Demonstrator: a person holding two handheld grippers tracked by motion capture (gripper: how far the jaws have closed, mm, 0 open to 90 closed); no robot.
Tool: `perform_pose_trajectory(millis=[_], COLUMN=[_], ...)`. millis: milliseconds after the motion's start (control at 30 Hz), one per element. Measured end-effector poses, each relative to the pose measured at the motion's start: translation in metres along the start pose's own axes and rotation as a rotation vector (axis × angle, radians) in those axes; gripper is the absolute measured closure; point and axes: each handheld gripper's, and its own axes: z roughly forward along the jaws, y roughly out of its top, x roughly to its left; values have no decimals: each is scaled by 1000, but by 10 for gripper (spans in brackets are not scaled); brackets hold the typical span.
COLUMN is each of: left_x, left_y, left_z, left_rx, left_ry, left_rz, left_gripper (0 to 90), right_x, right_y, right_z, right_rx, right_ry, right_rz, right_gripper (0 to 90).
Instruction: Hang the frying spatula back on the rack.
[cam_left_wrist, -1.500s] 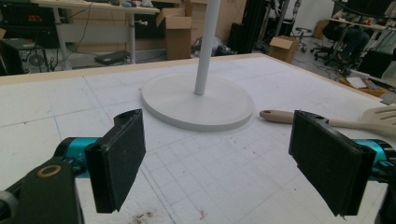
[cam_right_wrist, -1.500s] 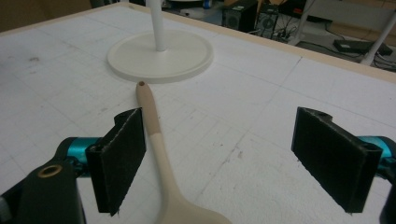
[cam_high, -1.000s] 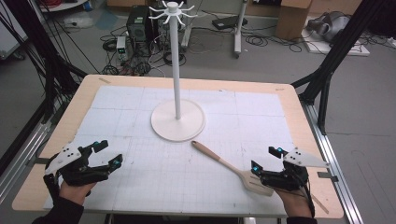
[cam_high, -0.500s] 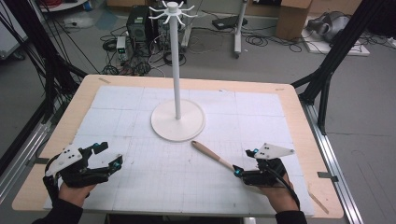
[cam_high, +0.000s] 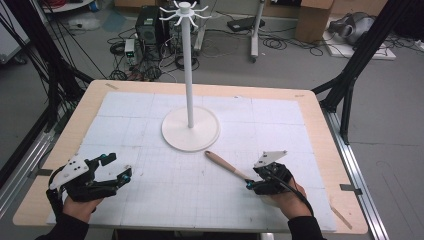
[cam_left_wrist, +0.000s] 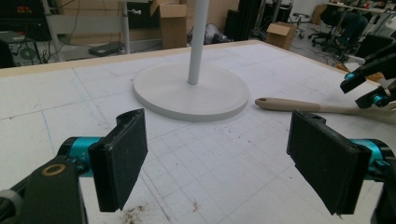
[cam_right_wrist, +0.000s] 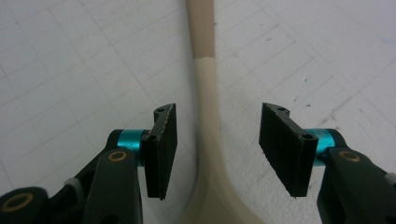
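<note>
- Tabletop (cam_high: 320, 125) of pale wood, rectangular, covered almost to its edges by a white sheet (cam_high: 150, 200) ruled in a fine grid; the left gripper view shows small dark specks and smudges on the sheet.
- White stand (cam_high: 190, 127): a flat round base near the middle of the tabletop with a slim upright pole; the high view shows a crown of short curved hooks (cam_high: 184, 9) at its top, which the left gripper view cuts off.
- Wooden spatula (cam_high: 225, 164), smooth and light tan, lying flat on the sheet just in front and right of the stand's base. The left gripper view shows a small hole in its rounded handle end (cam_left_wrist: 264, 101). The right gripper view shows a darker handle meeting a paler neck that widens toward the blade.
- Left hand-held gripper (cam_high: 116, 169), at the near left of the tabletop, well apart from the spatula; its flat black jaws are spread wide with nothing between them.
- Right hand-held gripper (cam_high: 255, 181), over the spatula's blade end; in its own view the jaws are spread on either side of the pale neck (cam_right_wrist: 206, 116), not touching it.
</note>
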Motion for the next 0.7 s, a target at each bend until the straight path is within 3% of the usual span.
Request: perform_pose_trajectory(millis=[433,700], left_x=[0,0], left_y=[0,0], left_z=[1,1], left_rx=[5,8], left_ry=[-3,-4], left_rz=[-1,-3], left_gripper=[209,210], right_x=[-4,-4], right_y=[3,4], right_z=[17,20], right_rx=[91,121], right_ry=[23,56], right_rz=[5,-6], right_gripper=[518,648])
